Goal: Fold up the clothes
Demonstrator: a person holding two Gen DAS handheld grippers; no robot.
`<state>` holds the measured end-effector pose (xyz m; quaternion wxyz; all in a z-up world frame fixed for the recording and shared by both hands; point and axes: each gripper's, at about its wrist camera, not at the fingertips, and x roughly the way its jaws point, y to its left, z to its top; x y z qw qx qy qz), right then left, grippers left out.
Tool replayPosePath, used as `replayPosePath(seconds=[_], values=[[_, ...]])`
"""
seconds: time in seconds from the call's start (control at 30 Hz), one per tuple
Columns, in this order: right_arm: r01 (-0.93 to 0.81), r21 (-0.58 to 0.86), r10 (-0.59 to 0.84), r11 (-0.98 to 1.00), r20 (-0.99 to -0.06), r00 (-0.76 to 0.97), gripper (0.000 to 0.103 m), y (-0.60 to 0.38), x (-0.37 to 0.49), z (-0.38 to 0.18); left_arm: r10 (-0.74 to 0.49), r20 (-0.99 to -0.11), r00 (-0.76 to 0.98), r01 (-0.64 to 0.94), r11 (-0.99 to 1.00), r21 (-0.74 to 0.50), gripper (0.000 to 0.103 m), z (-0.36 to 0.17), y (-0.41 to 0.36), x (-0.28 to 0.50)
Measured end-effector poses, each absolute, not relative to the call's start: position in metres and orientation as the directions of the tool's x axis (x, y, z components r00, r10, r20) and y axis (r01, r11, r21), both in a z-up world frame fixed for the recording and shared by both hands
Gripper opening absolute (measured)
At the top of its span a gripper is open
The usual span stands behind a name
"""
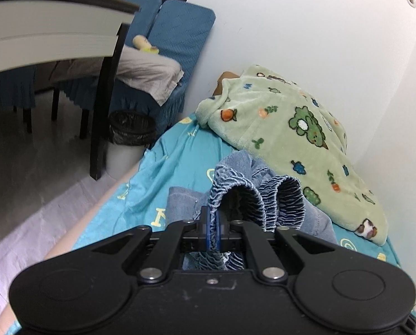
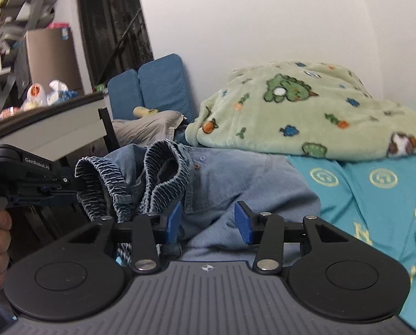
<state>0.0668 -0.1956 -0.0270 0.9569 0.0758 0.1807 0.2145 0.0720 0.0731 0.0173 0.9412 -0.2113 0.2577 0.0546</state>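
Observation:
A blue denim garment (image 2: 235,178) with a gathered elastic waistband (image 1: 252,195) lies on a turquoise bed sheet (image 1: 174,150). My left gripper (image 1: 215,229) is shut on the waistband edge and lifts it into folds; it also shows in the right wrist view (image 2: 76,189), at the left, held by a hand. My right gripper (image 2: 208,223) is open, its blue pads (image 2: 242,223) just above the denim's flat part, beside the raised waistband (image 2: 163,178). Nothing is between its jaws.
A green cartoon-print fleece blanket (image 1: 297,139) is heaped on the bed against the white wall, also in the right wrist view (image 2: 305,109). A table (image 1: 54,28), blue-covered chairs (image 1: 177,36) and a lined bin (image 1: 129,136) stand off the bed's left edge.

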Motion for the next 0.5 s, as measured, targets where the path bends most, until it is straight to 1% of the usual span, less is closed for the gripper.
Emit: replayPosePath(seconds=[0.13,0.23,0.5], values=[[-0.420,0.151,0.446,0.895,-0.304,0.842,0.047,-0.171,0.092,-0.025,-0.044,-0.529,0.847,-0.213,0.884,-0.415,0.003,0.010,0.080,0.074],[-0.421,0.132,0.440,0.897,-0.328,0.836,0.050,-0.155,0.121,-0.031,-0.059,-0.540,0.840,-0.237,0.854,-0.462,0.003,0.005,0.091,0.074],[-0.468,0.134,0.484,0.874,-0.342,0.806,0.065,-0.120,0.175,-0.038,-0.096,-0.589,0.802,-0.331,0.749,-0.574,0.003,-0.018,0.123,0.084]])
